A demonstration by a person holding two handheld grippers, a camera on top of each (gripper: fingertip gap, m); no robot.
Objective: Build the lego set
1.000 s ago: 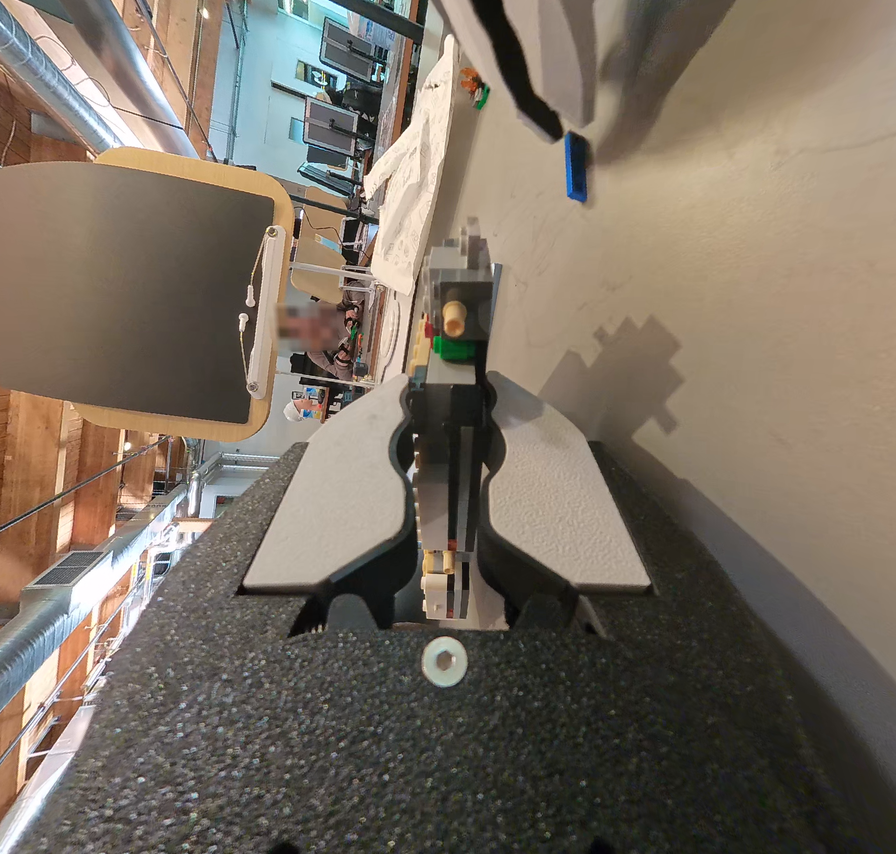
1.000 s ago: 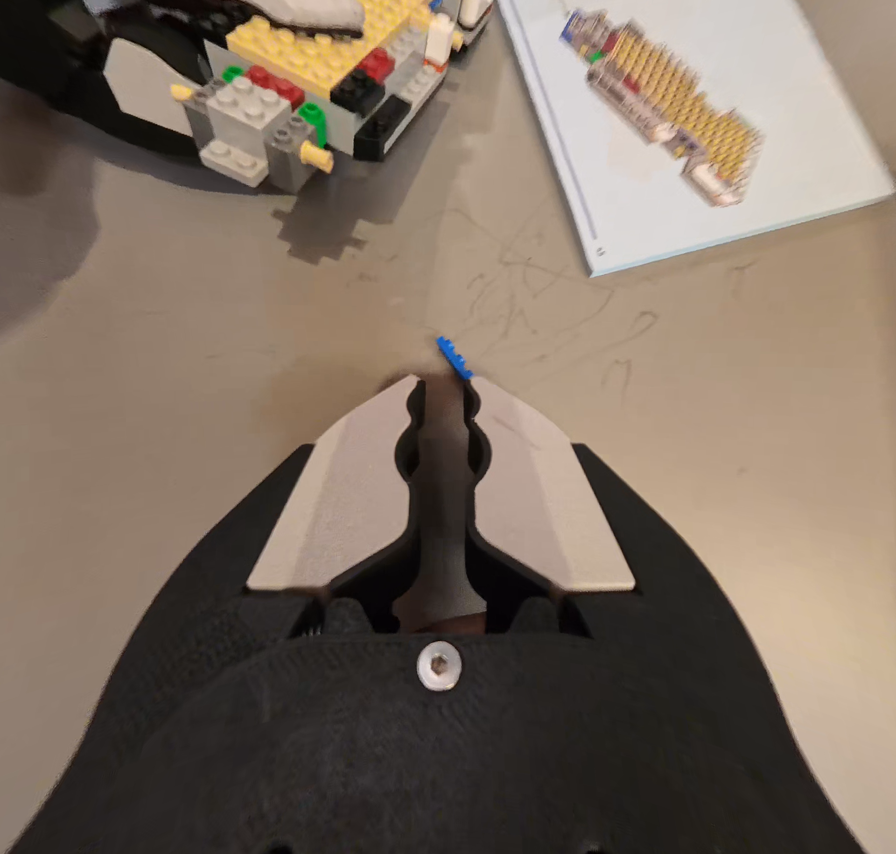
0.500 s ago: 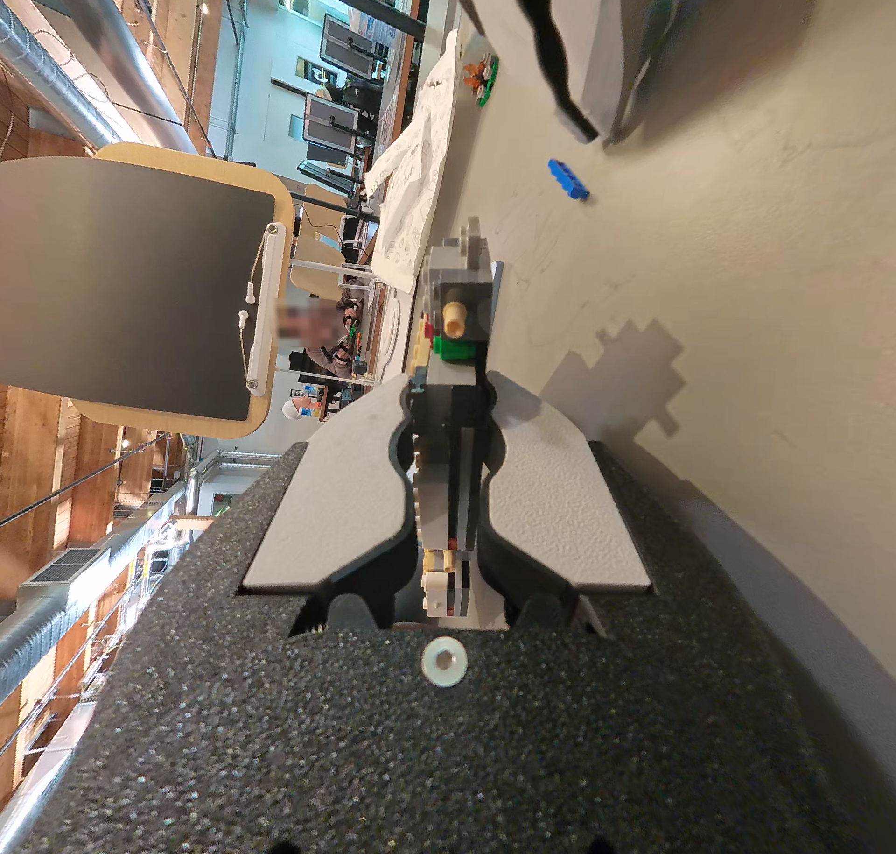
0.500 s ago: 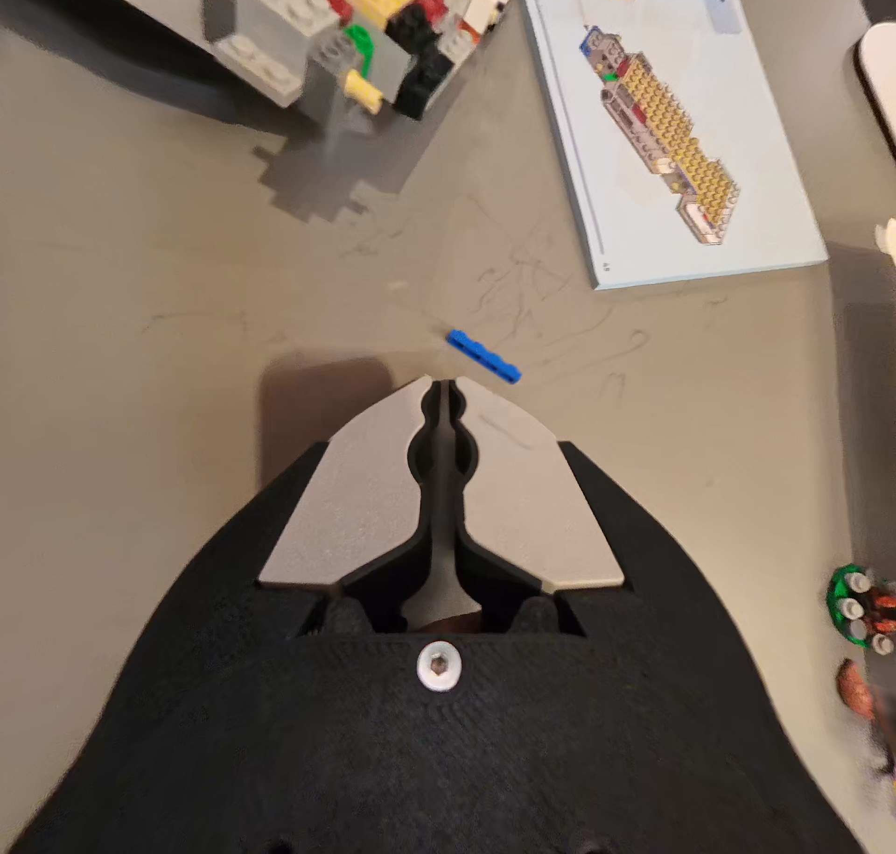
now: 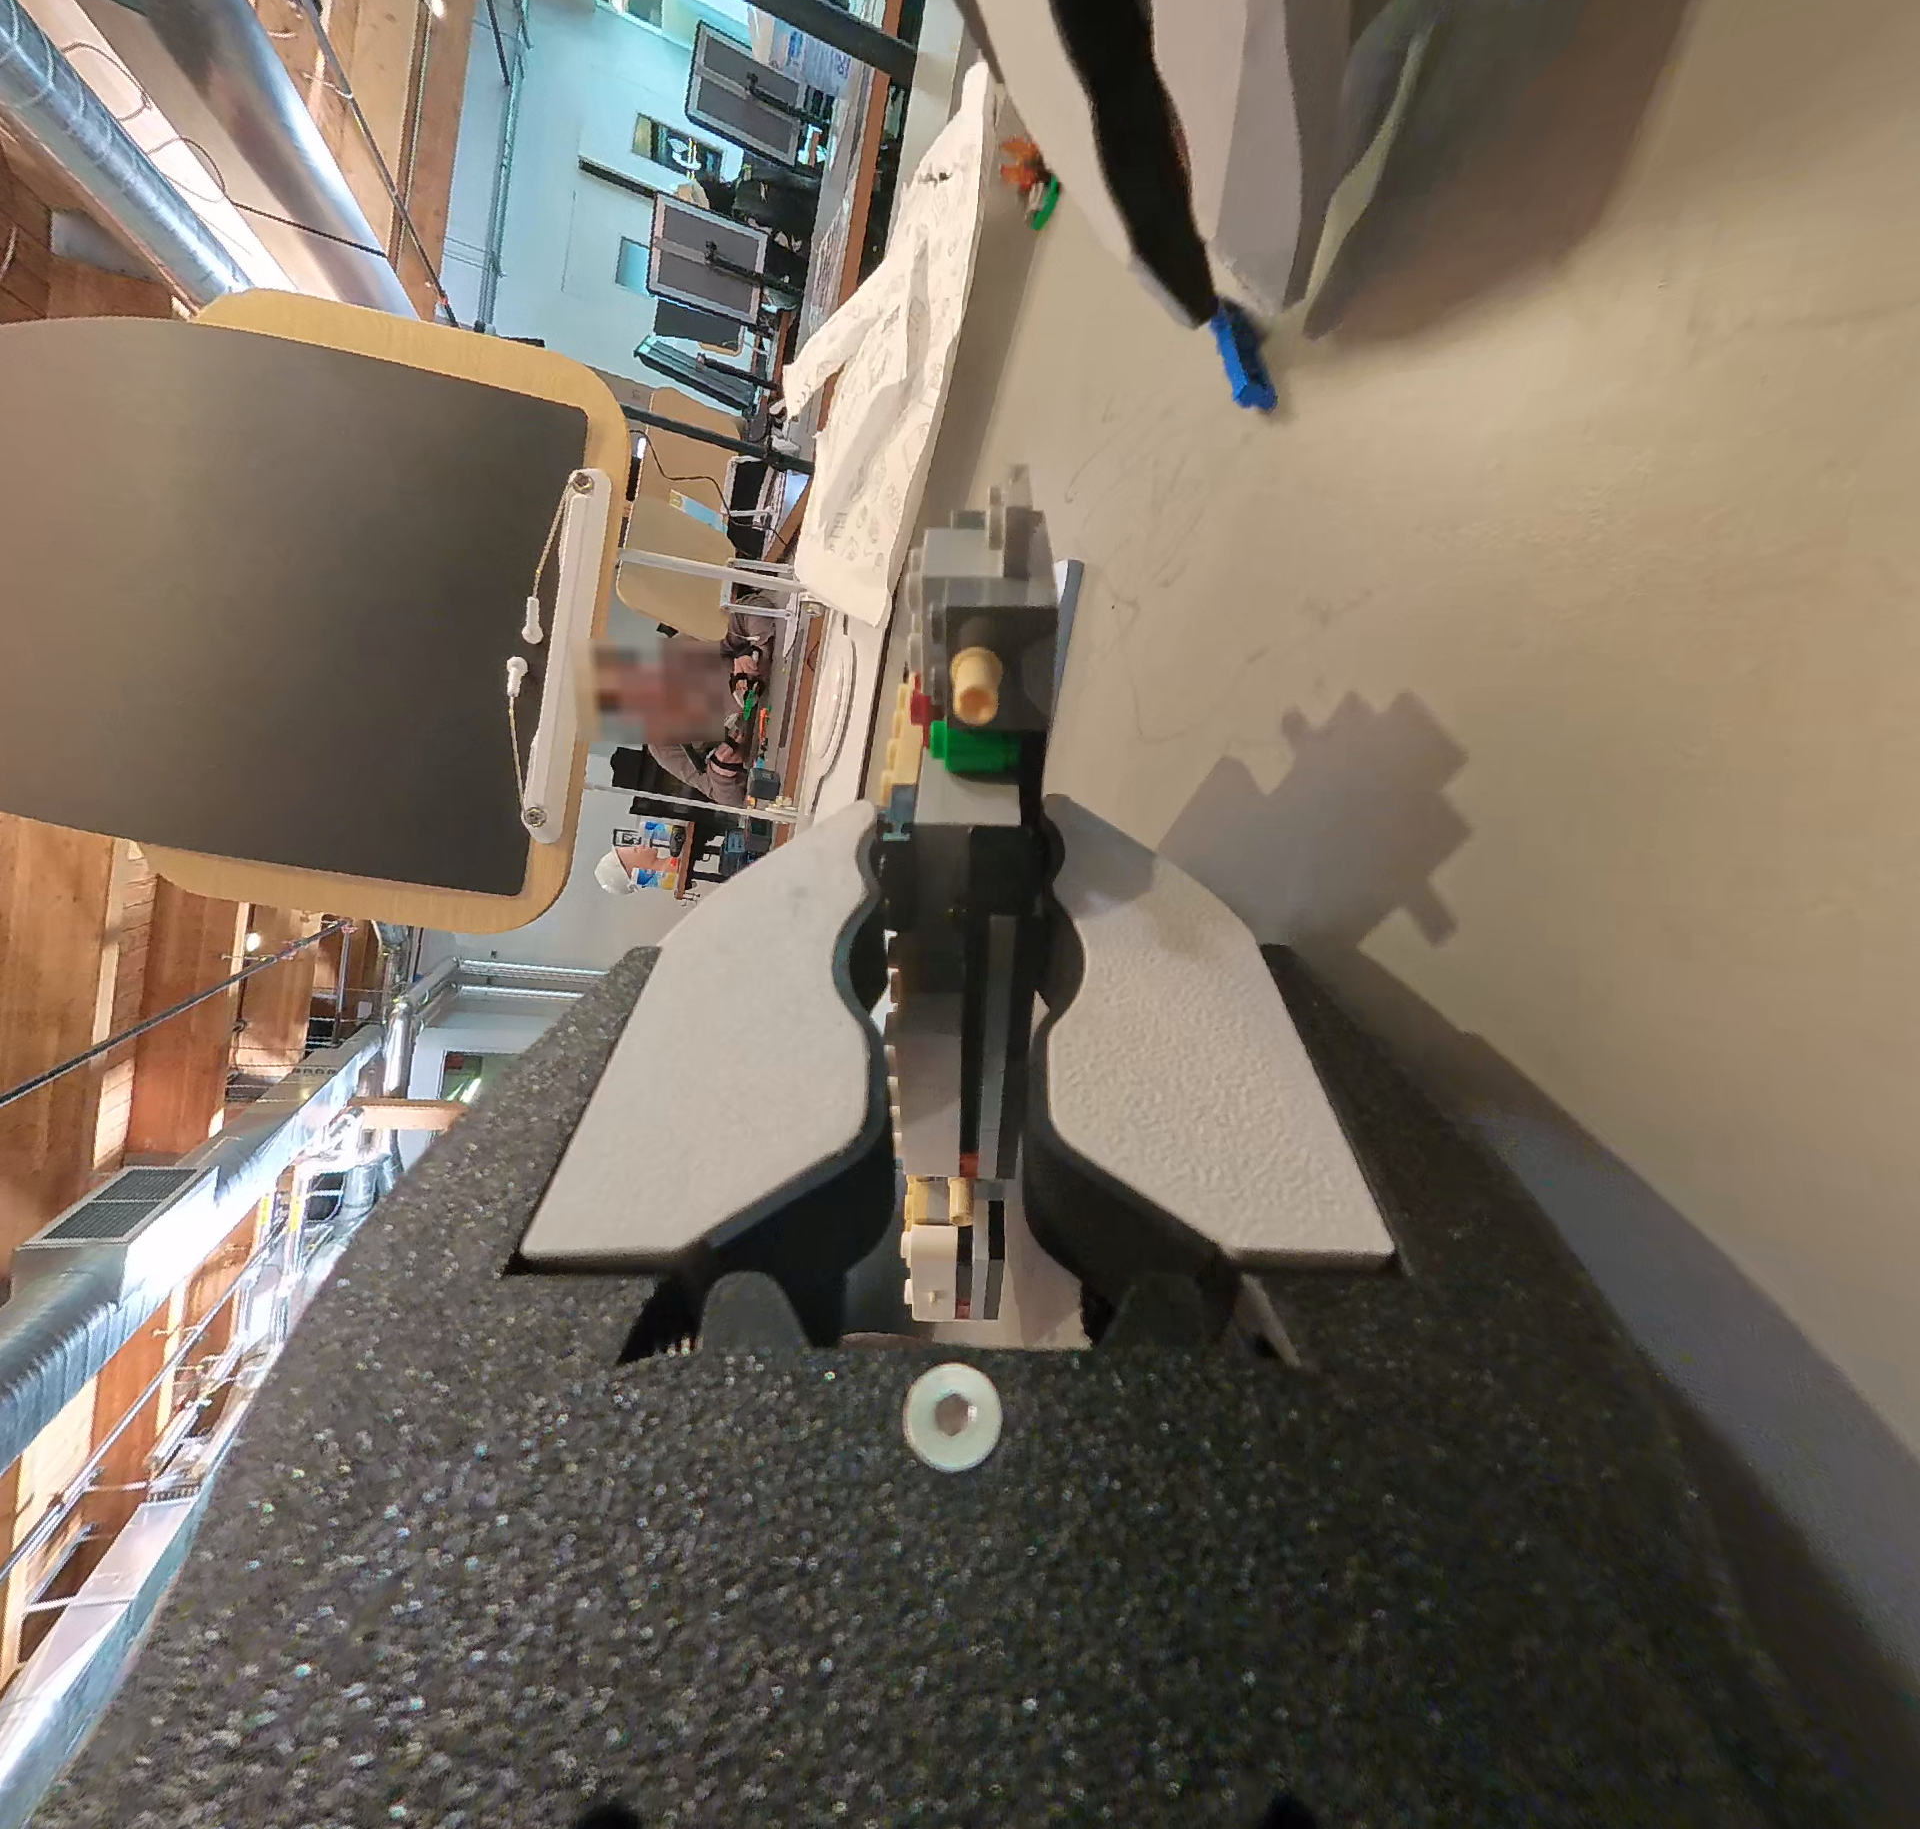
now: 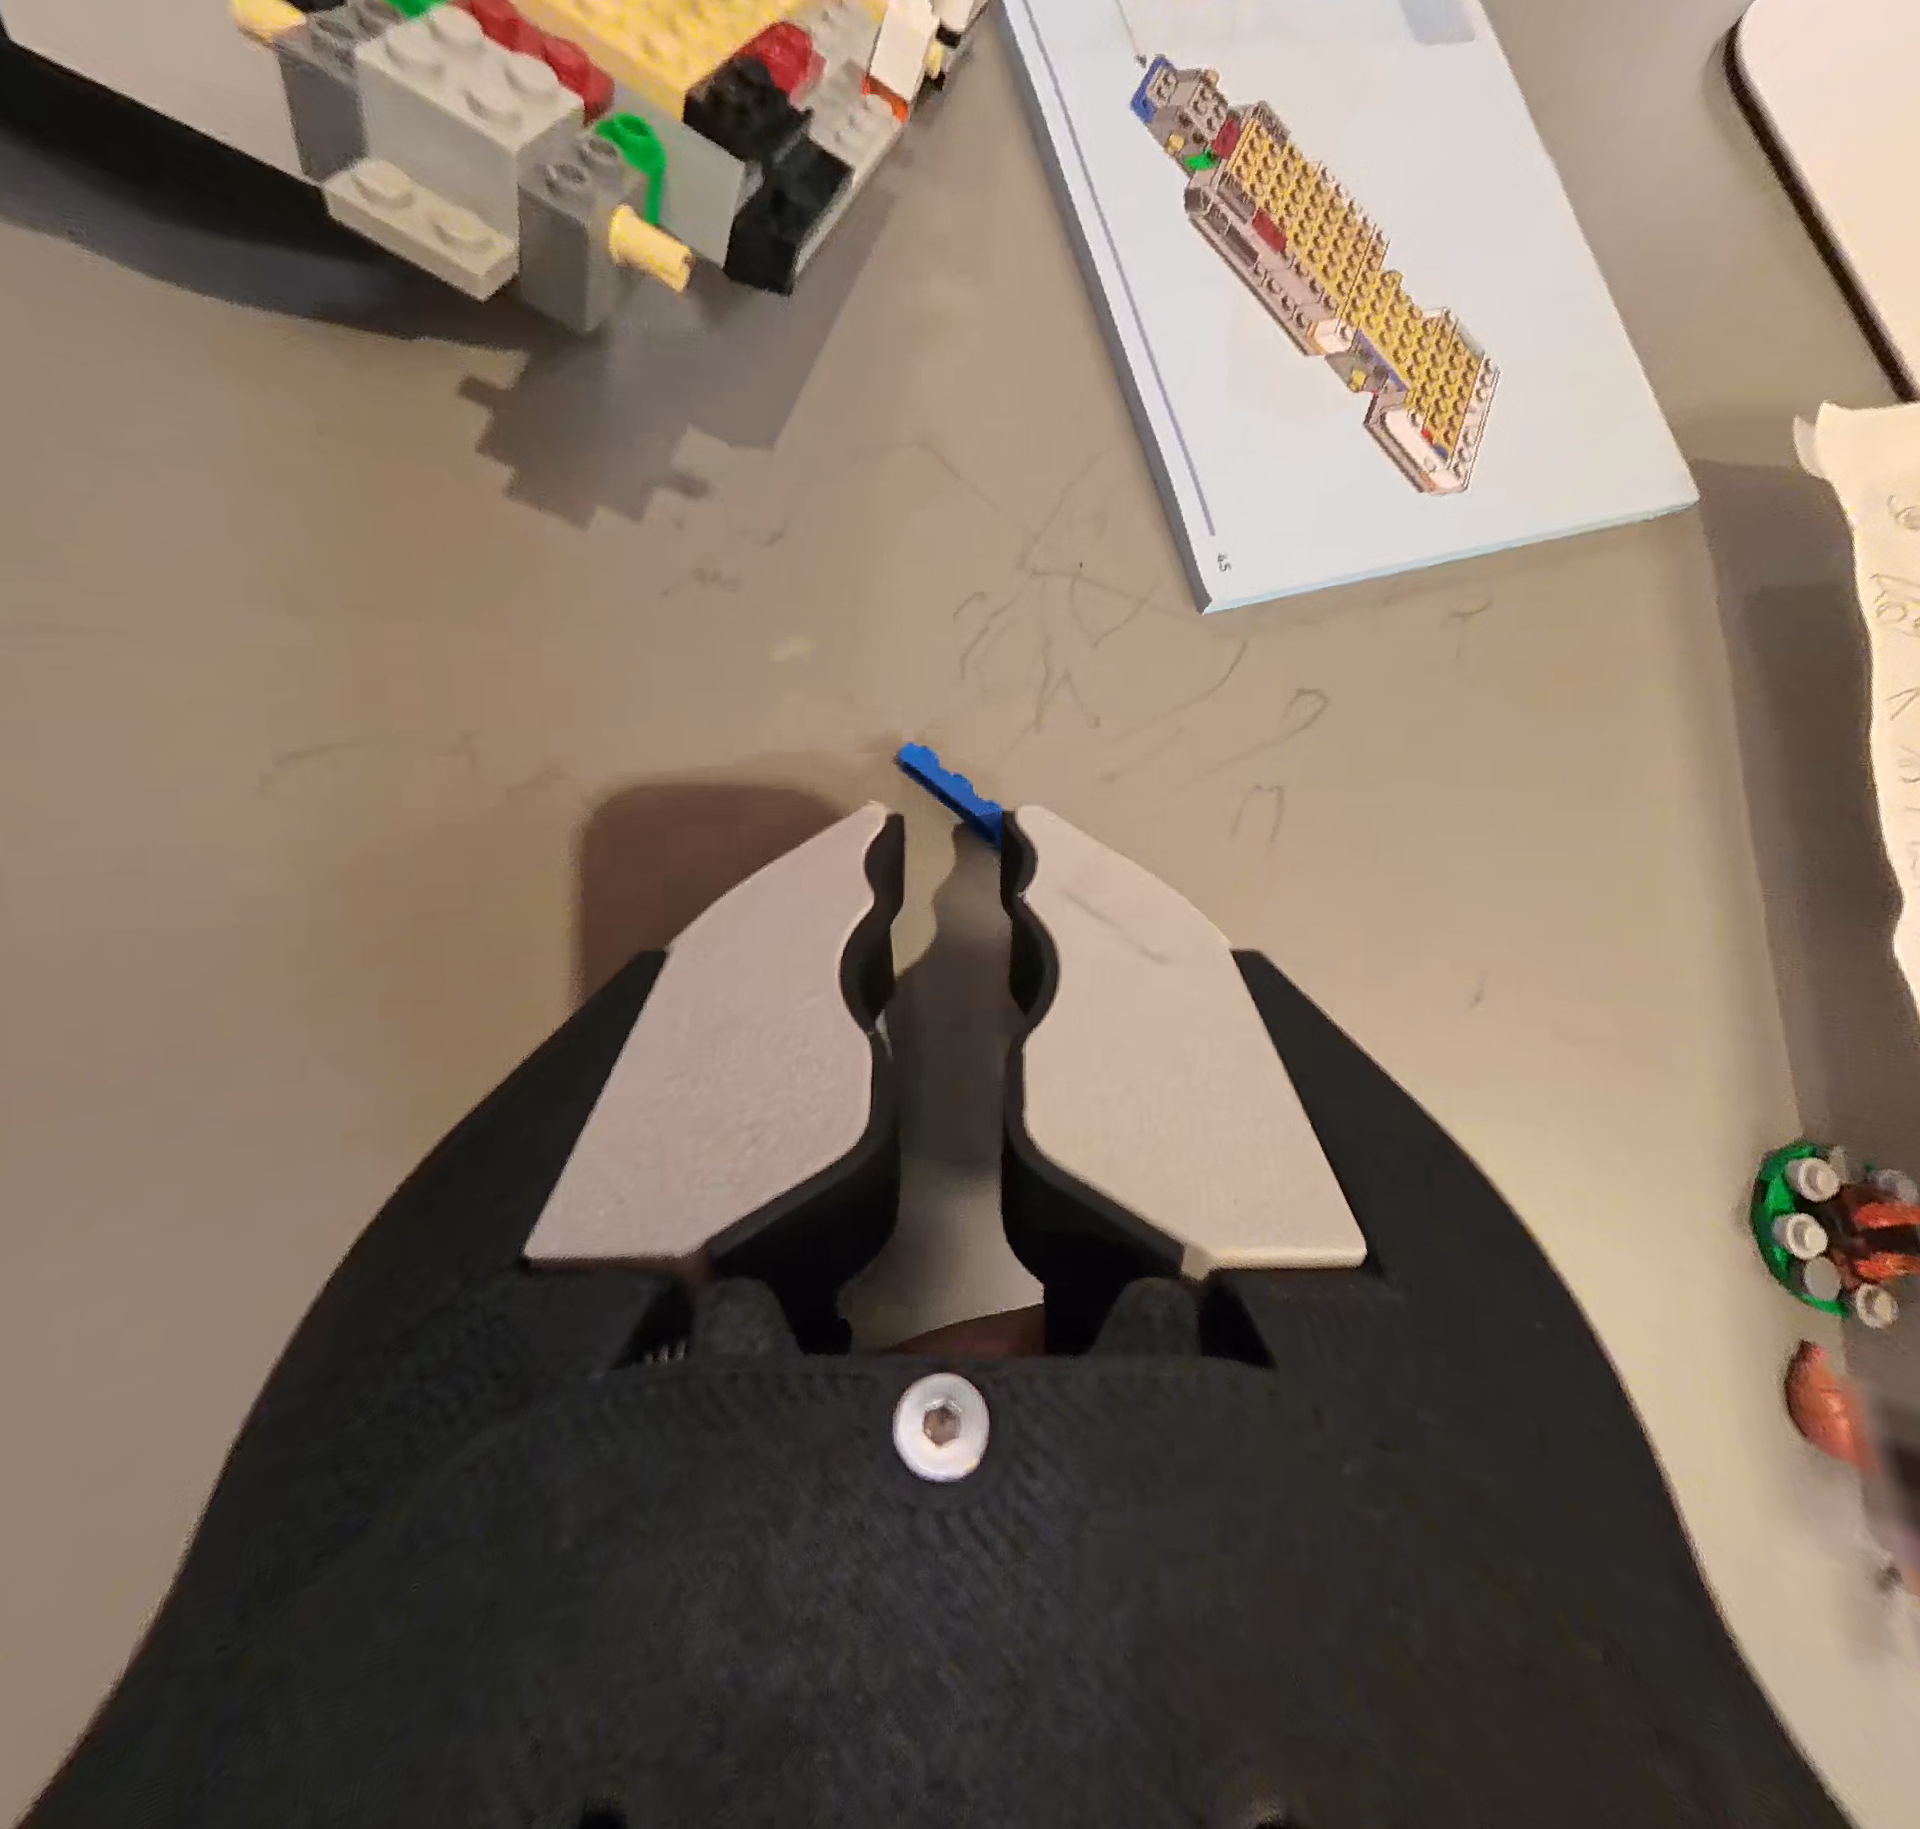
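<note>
My right tool (image 6: 951, 829) has just spread beside the blue plate (image 6: 951, 803); my left tool (image 5: 961, 849) keeps pinching the model (image 5: 977, 958).

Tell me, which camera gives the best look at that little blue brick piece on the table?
The right wrist view: the blue brick piece lies on the table just ahead of the right gripper, studs visible, its near end at one fingertip. The left wrist view shows it small and far off, beside that gripper's tip.

Glossy plastic brick model (image 6: 582, 106); matt, scuffed desk (image 6: 416, 636); grainy grey fingers (image 6: 1153, 1031); booklet (image 6: 1351, 252) seemingly smooth paper.
</note>
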